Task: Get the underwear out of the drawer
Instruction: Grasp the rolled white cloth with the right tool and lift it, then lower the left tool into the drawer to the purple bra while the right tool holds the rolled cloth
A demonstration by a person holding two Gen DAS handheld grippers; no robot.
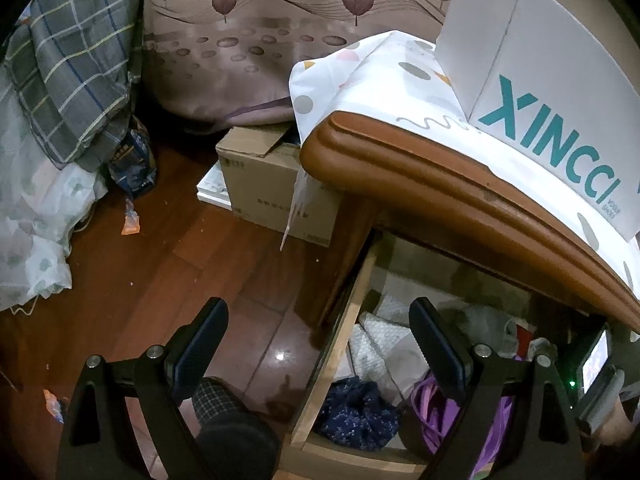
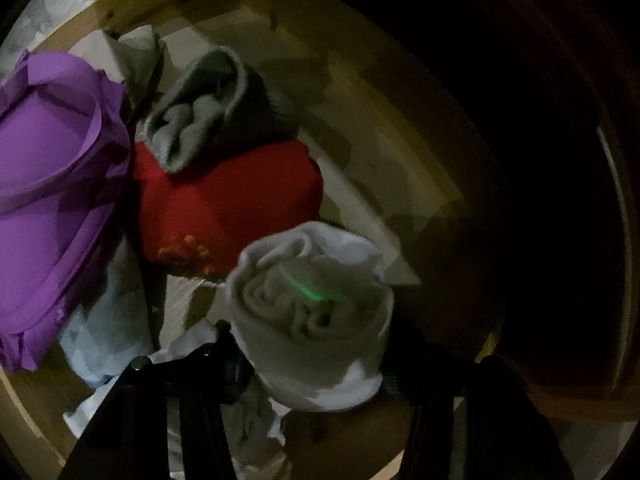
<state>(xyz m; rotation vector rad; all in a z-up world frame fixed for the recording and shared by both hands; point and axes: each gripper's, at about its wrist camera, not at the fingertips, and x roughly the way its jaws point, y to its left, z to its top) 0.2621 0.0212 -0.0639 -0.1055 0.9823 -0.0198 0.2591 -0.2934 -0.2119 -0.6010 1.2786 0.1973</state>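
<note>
colours in and around the open drawer

in the pale wood drawer [image 2: 120, 8]: a purple garment [image 2: 52, 160], a red fold [image 2: 240, 192] with orange dots, a grey roll [image 2: 200, 112], a white roll [image 2: 312, 312]. at its front corner, a navy speckled piece [image 1: 356, 408]. outside: a white box [image 1: 560, 92] with teal lettering, a grey plaid cloth [image 1: 76, 68], reddish-brown floor [image 1: 160, 264].

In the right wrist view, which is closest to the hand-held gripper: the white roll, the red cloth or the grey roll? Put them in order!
1. White roll: between the right hand-held gripper's fingers.
2. Red cloth: just beyond, centre.
3. Grey roll: farthest, atop the red cloth's far edge.
</note>
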